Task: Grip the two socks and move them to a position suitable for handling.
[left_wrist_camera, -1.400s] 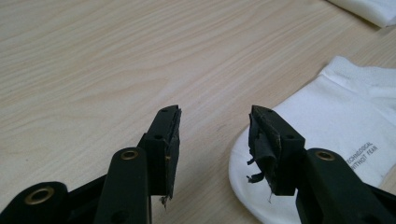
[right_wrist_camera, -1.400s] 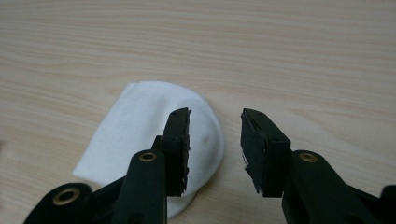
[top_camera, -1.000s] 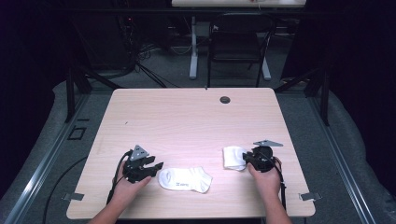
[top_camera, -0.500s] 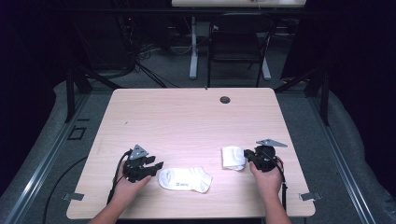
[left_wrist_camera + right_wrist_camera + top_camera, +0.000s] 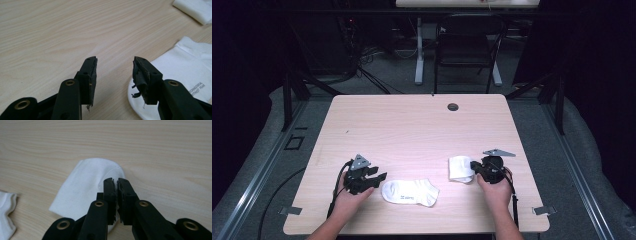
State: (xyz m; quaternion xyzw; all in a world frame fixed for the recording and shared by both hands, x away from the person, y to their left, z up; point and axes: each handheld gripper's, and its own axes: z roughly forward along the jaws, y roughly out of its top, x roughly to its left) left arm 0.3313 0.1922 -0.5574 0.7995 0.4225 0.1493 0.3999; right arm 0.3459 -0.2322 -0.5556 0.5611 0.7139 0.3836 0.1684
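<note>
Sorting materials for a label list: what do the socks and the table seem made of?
Socks: soft white knit fabric, likely cotton blend; fine ribbed weave, limp folds. Table: pale wood-grain top, probably matte laminate; even printed grain.

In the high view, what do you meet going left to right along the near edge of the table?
Left gripper → flat sock → folded sock → right gripper, its jaws closed at that sock's edge.

Flat white sock [image 5: 410,192] sits just off the left gripper [image 5: 379,178] jaws; folded sock [image 5: 460,168] touches the right gripper [image 5: 475,167] jaws.
</note>
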